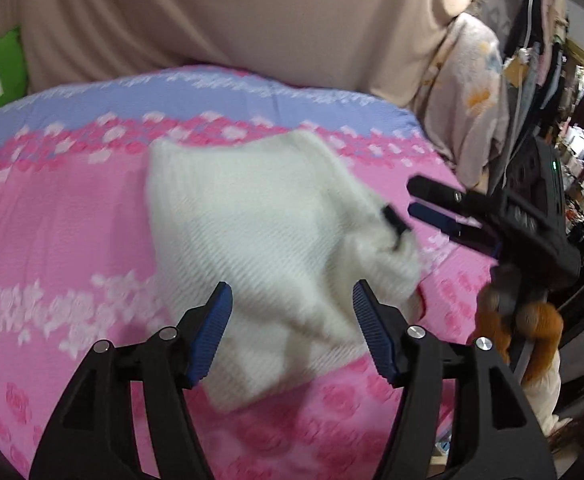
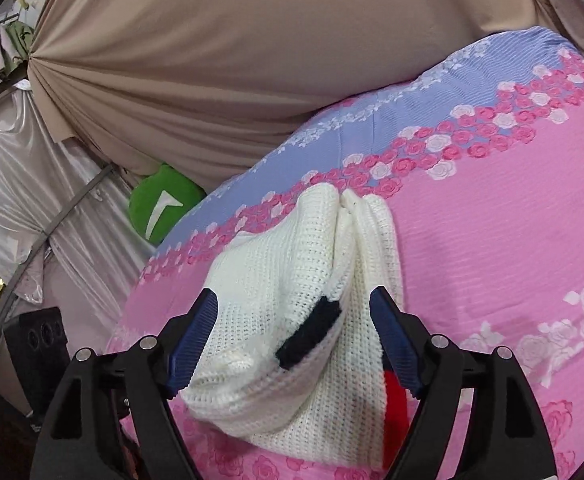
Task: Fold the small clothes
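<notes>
A small white knit garment with a black patch lies bunched on the pink floral bedspread. My left gripper is open just above its near edge, empty. My right gripper shows at the right of the left wrist view, open beside the garment's right end. In the right wrist view the right gripper is open with the white garment lying between its spread fingers, not clamped; the black patch and a red part show there.
Beige draped cloth hangs behind the bed. A green cushion sits at the bed's far corner. A black speaker stands on the floor beside the bed. Hanging clothes and cluttered shelves stand to the right.
</notes>
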### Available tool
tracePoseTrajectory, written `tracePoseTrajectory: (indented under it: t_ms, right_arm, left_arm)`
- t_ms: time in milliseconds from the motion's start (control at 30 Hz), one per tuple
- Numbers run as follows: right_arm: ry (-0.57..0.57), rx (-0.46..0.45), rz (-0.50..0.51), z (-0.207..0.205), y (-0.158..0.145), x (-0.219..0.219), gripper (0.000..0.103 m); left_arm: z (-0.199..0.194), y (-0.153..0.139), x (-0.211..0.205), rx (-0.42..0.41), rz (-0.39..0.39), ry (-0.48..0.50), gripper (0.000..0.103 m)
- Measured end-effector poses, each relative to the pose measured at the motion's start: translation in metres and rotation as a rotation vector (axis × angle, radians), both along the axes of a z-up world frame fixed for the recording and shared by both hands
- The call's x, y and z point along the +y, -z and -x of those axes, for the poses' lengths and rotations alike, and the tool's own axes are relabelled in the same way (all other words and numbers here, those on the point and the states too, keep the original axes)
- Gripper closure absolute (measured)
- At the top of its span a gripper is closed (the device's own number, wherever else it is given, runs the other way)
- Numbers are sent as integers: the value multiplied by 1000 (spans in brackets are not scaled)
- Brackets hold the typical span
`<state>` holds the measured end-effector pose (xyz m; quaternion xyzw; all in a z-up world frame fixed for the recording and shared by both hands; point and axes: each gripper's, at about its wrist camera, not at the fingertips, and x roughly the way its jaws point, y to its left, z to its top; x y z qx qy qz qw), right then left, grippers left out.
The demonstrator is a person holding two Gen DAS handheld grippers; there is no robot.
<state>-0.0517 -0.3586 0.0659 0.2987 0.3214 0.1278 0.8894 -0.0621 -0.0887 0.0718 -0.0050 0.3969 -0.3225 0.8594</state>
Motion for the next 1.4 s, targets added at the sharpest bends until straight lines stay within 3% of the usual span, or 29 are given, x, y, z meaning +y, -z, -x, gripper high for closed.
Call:
tracePoseTrajectory:
  t_ms: [133,167,200,233,333,400,500,533,600,733,800,867,967,1033,1067,1167,1233,1267,1333,1400]
  right_arm:
    - [-78,73,7,-32,20,23,25]
    - [-93,88,20,-39,25,28,32]
    - [-106,97,38,-45,27,32,58]
    - [-123,93,38,-45,24,32,73]
    - [-163,-27,-137,-31,7,11,77]
    - [-137,-37,-168,-24,9,-4,77]
    - [-62,133,-23,-33,51,-9,78]
    - [-64,118,-49,-31,58,-11,79]
    - [-59,96,-84,-20,51,-15,73]
    - [-25,-13,56,25,3,-7,62]
    - [-85,-46,86,47,-12,4,46]
    - [-142,-39,98,57,-13,17,37]
    - [-198,6,110,58,6,40,37]
    - [-184,42,170,51,21,48,53]
    - [-178,57,192,48,24,49,85]
    - [-170,-43,19,64,7,23,89]
    - [-128,-92,-24,79,-8,2,91]
    - [-106,-79,-1,82,-7,-4,103]
    - [-6,66,141,76,18,-12,103]
    - [45,262,191,66,63,-22,103]
  left_arm:
    - [-4,22,7,66,-24,-28,42]
    - [-6,28,7,81,-30,-35,42]
    - [-10,33,7,96,-38,-42,42]
    - [-12,36,8,106,-46,-45,43]
    - [-15,44,7,109,-76,-59,43]
    - [-15,47,8,113,-83,-57,43]
    - [-14,53,4,90,-120,-52,43]
    - [-14,55,2,83,-128,-50,43]
    - [-13,55,0,70,-145,-52,43]
    - [-4,42,8,74,-95,-33,43]
    - [2,35,9,63,-91,-13,43]
    - [5,34,9,63,-98,-11,43]
    - [1,44,6,100,-89,-4,43]
    - [-1,49,1,94,-114,0,45]
    - [0,50,0,81,-140,-2,53]
    - [1,50,3,70,-197,14,66]
    - [1,52,12,91,-192,21,67]
    - [1,54,16,101,-193,20,67]
    - [1,60,20,115,-206,14,67]
    - [0,64,23,133,-191,12,66]
